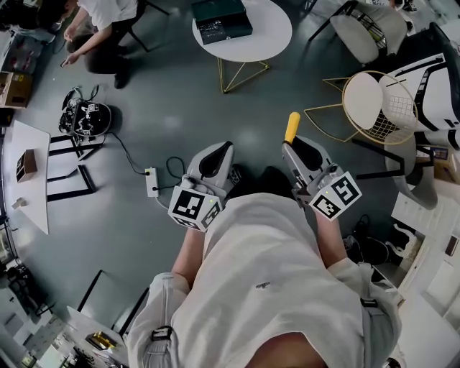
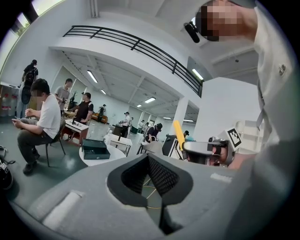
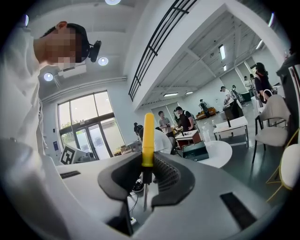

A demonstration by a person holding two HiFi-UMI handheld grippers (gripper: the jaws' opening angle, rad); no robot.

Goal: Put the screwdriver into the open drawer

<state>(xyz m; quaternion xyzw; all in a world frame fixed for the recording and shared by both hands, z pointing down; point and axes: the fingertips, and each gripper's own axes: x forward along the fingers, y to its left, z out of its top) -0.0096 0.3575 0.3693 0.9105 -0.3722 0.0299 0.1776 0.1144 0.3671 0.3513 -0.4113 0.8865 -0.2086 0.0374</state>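
Observation:
My right gripper (image 1: 291,147) (image 3: 146,176) is shut on a screwdriver (image 1: 292,127) (image 3: 148,140) with a yellow handle. The handle sticks out past the fingertips, and the thin metal shaft runs back between the pads. The same screwdriver (image 2: 178,133) shows at the right of the left gripper view. My left gripper (image 1: 226,147) (image 2: 149,161) is held level beside the right one, its tips together and nothing between them. Both are held out in front of the standing person's chest, high above the grey floor. I cannot make out a drawer in any view.
Ahead stands a round white table (image 1: 273,29) with a dark case (image 1: 221,20) on it. A gold wire chair (image 1: 377,108) is at the right. A power strip (image 1: 152,181) and cable lie on the floor to the left. White furniture (image 1: 424,215) is at the right, and a seated person (image 1: 108,29) is at the far left.

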